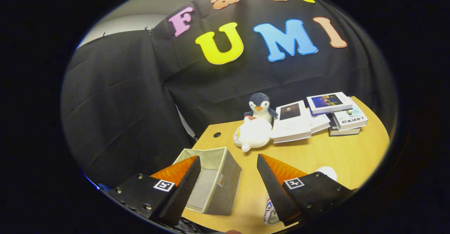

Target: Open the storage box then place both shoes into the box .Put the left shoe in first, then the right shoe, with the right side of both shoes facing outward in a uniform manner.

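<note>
Holding the gripper [228, 162] above the near end of the wooden table [344, 153], you have its fingers spread wide apart with nothing between them, which suits a moment when you are lining up rather than grasping. Take the storage box [214, 181] as your landmark: it sits on the table just under and ahead of the left finger, its top open and its pale inside bare, so by the look of it the opening step is done and no shoe has gone in. Right of the box, tucked under the right finger, lies a white shoe [272, 213] with coloured marks on its side; a second white rounded shape [327, 172] beyond that finger is probably the other shoe, though too little shows to be sure, and you cannot yet tell which is the left one. Beyond the box, well apart from it, a white plush toy [251, 135] and a penguin toy [260, 107] rest against a spread of books [316, 116], clear of your path. Judging from this, your next move is to drop onto the left shoe, so check which it is first.
</note>
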